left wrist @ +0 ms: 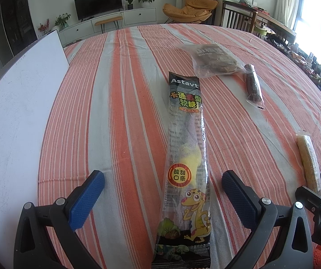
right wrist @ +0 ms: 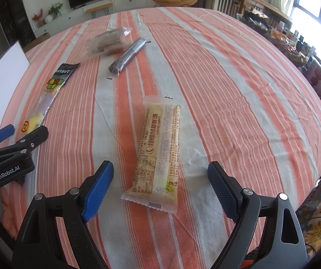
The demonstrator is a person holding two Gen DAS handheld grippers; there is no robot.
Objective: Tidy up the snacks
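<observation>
Both claws spread wide, empty: left claw (left wrist: 163,192) straddles gummy packet (left wrist: 186,157), right claw (right wrist: 160,187) straddles rice bar (right wrist: 159,150), likely lining up grasps.

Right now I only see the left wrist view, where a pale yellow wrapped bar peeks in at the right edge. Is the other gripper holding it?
Observer: No. The right gripper is open, with one blue pad on each side of the pale yellow wrapped bar and neither touching it.
Operator: Is the whole bar lying flat?
Observer: Yes, flat on the orange-and-grey striped tablecloth, printed side up.
Operator: Anything written on my gripper?
Observer: The left gripper has GenRobot.AI on its black body.
</observation>
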